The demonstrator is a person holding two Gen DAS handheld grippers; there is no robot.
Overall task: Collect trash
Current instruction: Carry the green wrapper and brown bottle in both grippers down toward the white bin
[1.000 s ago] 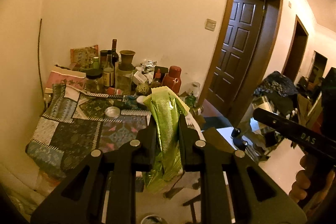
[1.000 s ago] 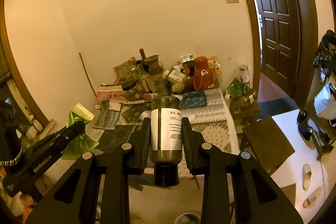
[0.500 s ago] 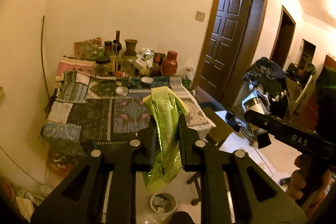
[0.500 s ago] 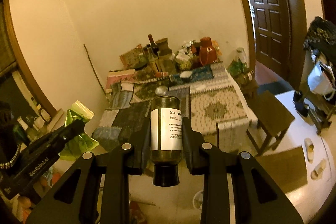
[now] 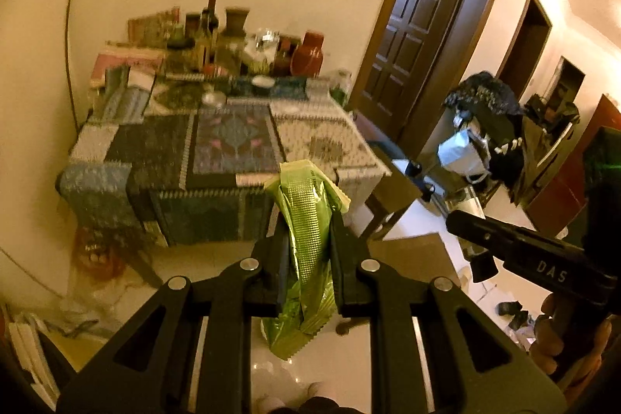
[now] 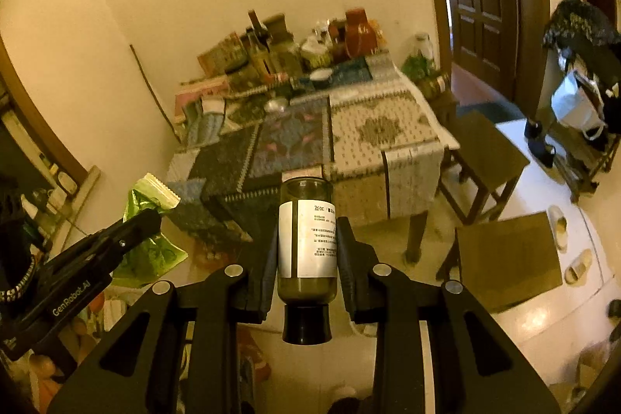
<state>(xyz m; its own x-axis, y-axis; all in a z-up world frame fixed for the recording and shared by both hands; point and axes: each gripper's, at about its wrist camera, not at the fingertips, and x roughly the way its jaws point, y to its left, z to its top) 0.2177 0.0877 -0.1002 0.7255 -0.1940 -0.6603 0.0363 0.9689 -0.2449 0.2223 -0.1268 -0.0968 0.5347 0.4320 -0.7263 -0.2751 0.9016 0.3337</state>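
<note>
My left gripper (image 5: 306, 231) is shut on a crumpled green foil wrapper (image 5: 306, 220), held in the air above the floor in front of the table. The wrapper (image 6: 149, 196) and the left gripper (image 6: 143, 224) also show at the left of the right wrist view. My right gripper (image 6: 308, 239) is shut on a dark glass bottle (image 6: 307, 243) with a white label, held upside down with its black cap toward the camera. The right gripper's body shows at the right of the left wrist view; its tips are out of sight there.
A table under a patchwork cloth (image 5: 217, 142) stands by the wall, with bottles, jars and a red jug (image 5: 308, 59) crowded at its back. Stools (image 6: 485, 150) and a cardboard sheet (image 6: 508, 258) are on the right. A dark door (image 5: 403, 37) and a cluttered rack (image 5: 485, 127) lie beyond.
Both grippers have pulled back and risen away from the table, which now looks smaller and lower. The wrapper and the bottle stay gripped as before.
</note>
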